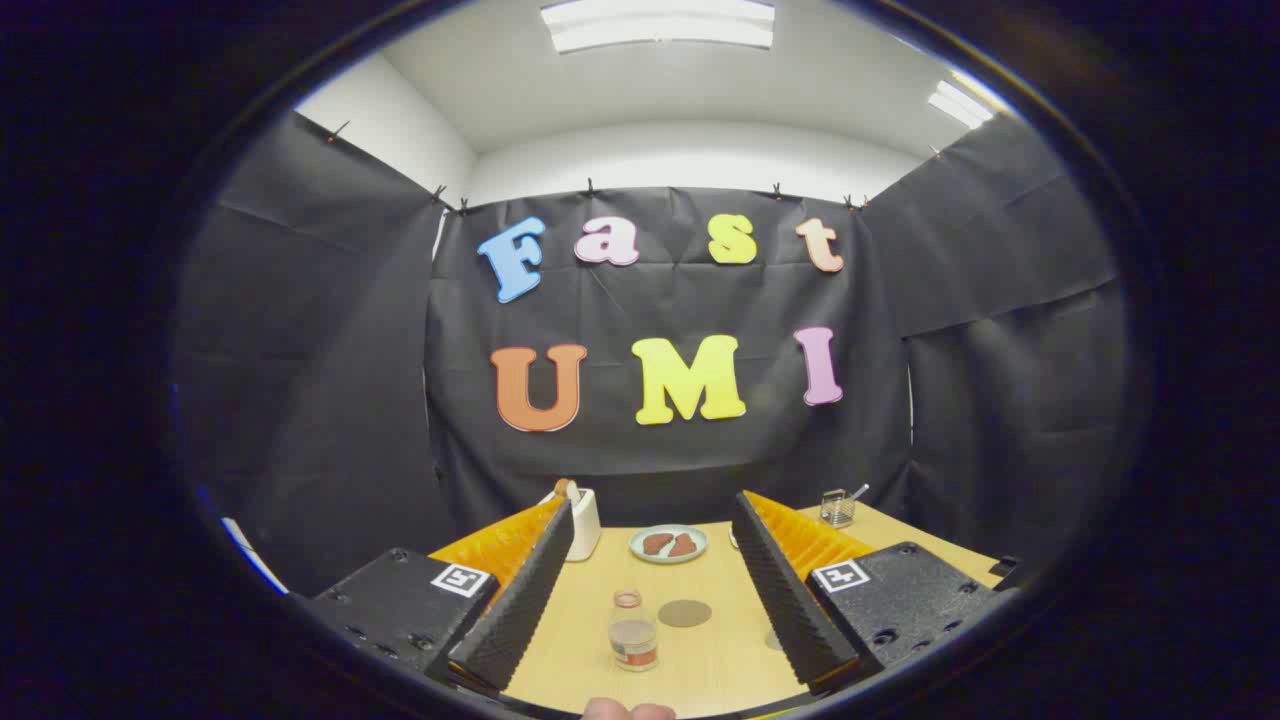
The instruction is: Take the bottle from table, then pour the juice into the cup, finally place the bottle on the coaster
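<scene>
wide-open gripper (650, 590) holding nothing, its fingers flanking the bottle (633, 632) that stands on the table (720, 660) between them, near the coaster (685, 613) just right; plate (668, 543) farther off.

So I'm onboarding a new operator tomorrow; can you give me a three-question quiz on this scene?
1. True or false: the tool is shut on the bottle.
2. Which lies nearer the bottle: A) the plate with two brown pieces, B) the round coaster, C) the glass with a spoon?
3. Fill in: the bottle stands upright on the wooden table, ______ the tool's two fingers.

Key:
1. False; the fingers stand wide apart, touching nothing.
2. B; the coaster lies just beside the bottle.
3. Between.
</scene>
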